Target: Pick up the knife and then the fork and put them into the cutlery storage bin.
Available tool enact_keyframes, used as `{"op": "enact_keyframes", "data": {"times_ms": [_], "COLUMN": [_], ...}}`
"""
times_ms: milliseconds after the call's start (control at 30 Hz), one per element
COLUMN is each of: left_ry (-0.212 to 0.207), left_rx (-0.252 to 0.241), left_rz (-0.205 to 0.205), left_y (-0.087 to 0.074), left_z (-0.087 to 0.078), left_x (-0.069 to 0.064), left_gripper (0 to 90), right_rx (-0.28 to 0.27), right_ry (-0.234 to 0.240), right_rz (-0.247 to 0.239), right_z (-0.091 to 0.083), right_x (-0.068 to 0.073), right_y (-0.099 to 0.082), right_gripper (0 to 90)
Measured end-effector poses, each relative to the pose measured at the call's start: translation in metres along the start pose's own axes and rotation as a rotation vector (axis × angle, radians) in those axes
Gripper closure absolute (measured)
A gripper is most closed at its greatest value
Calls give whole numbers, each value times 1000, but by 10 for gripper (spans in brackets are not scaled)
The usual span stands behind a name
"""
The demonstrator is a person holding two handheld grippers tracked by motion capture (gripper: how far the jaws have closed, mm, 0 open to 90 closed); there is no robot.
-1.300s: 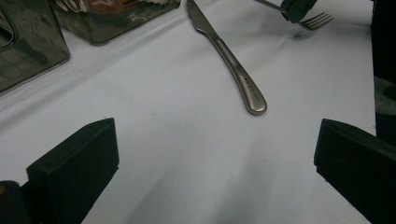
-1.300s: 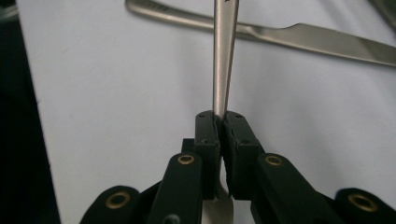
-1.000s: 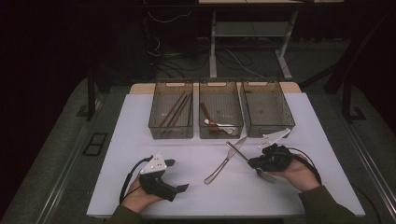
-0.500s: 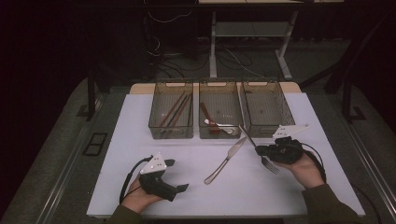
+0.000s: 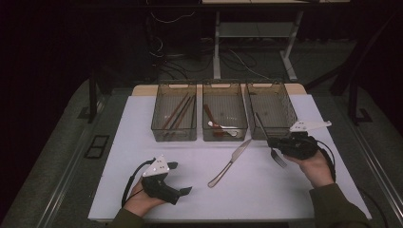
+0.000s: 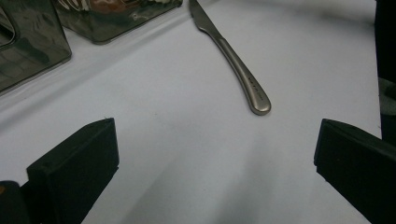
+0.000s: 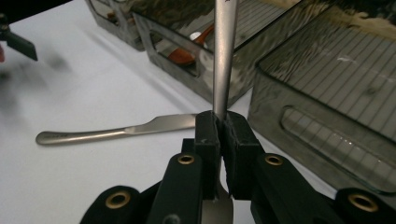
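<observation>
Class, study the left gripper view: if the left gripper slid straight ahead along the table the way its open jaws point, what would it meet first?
Probably the knife: its handle end lies nearest, ahead of the left gripper. Depth is hard to judge; it sits slightly right of centre.

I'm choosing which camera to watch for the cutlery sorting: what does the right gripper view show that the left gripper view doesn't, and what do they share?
The right gripper view alone shows the right gripper shut on the silver metal fork, whose handle rises past the empty clear plastic bin, and an orange-handled utensil in the neighbouring bin.

The left gripper view alone shows the left gripper with jaws wide apart and nothing between them, over the white table.

Both show the silver metal table knife lying flat on the white surface beside the bins.
</observation>
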State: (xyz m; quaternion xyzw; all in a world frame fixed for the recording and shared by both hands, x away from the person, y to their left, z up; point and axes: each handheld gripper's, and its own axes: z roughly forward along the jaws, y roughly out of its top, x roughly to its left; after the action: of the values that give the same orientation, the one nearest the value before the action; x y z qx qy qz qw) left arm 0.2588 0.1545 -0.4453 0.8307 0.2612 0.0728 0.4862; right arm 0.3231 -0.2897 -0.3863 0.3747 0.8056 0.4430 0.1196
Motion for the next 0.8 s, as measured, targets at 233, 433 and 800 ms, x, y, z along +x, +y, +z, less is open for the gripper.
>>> {"op": "enact_keyframes", "data": {"times_ms": [233, 433, 800], "left_ry": [1, 3, 5], "left_rx": [1, 1, -7], "left_rz": [-2, -3, -7], "left_y": [0, 0, -1], "left_z": [0, 0, -1], "left_x": [0, 1, 2], "left_gripper": [0, 0, 0], "right_rx": [-33, -68, -141], "right_ry": [-20, -42, -105], "right_rz": [11, 20, 52], "right_z": [-3, -7, -15], "right_x": [-6, -12, -32], "right_y": [6, 12, 30], "right_gripper": [839, 840, 840]}}
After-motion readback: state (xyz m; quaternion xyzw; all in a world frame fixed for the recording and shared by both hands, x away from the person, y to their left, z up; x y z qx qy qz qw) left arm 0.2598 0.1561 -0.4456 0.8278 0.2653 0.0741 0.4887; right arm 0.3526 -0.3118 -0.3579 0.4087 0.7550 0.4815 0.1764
